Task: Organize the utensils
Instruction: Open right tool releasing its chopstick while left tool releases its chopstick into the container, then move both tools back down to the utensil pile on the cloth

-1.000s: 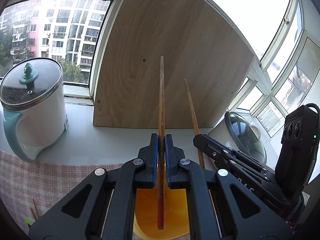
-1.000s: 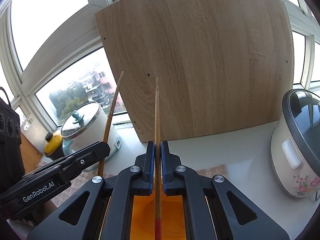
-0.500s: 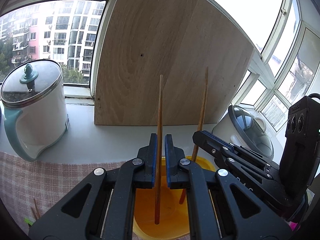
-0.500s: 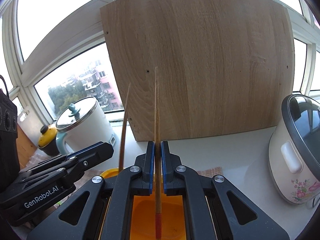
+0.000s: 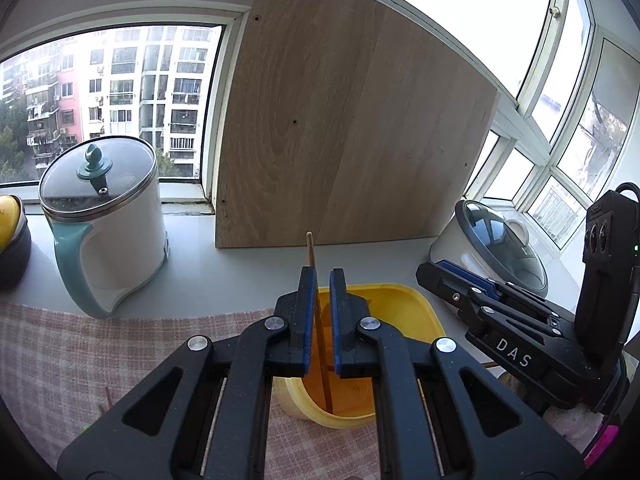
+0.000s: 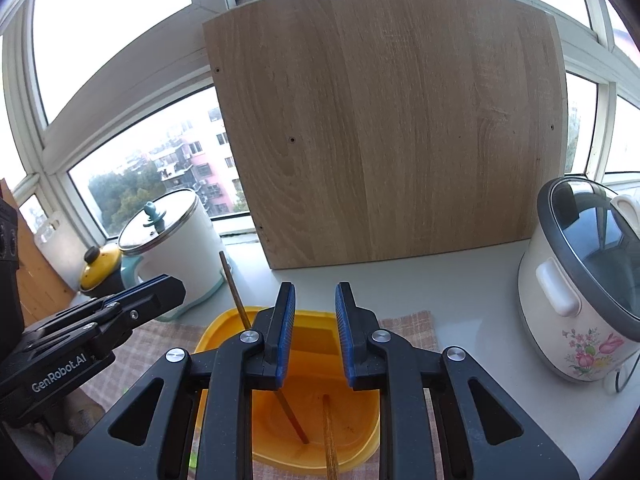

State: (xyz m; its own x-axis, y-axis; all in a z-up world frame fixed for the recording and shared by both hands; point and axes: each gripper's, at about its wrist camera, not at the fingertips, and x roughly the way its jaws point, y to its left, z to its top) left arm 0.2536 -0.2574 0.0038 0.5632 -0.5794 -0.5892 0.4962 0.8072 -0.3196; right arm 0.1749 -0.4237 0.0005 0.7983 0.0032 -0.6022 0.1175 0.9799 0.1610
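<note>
**Left wrist view.**
- Left tongs (image 5: 322, 276) pressed almost together, with only a narrow slit between the pads, as one second ago.
- Changed: first chopstick (image 5: 310, 248) was pinched then and towered up against the wooden board (image 5: 340, 140). Now sunk, with just a short top clearing the pad tips and the lower end down inside the yellow container (image 5: 420, 304).
- Looks thinner through the slit. Cannot tell from here whether any pad presses it.
- Right tongs (image 5: 434, 274) in profile at the right, over the container's far side. Gap unreadable from this angle.
- Second chopstick stood upright beside those tongs half a second ago. Now absent from this view.
- Container sits at the edge of the checked cloth (image 5: 80, 352) on the desk (image 5: 240, 272), between the kettle (image 5: 108, 232) and the rice cooker (image 5: 504, 248).

**Right wrist view.**
- Right tongs opening, pads spread apart, nothing between them.
- Second chopstick (image 6: 329, 428) no longer clamped upright. One end shows inside the container below the pads, and the rest runs off the lower frame edge.
- Settles what the other view could not: first chopstick stands slanted in the container, clear beyond the left tongs' tip. Not pinched, then.
- Not shown here: the left tongs' slit, seen side-on only.

**Judgement.**
- Both chopsticks delivered to the container, so this pair looks done.
- Both tongs probably free to back away.
</note>
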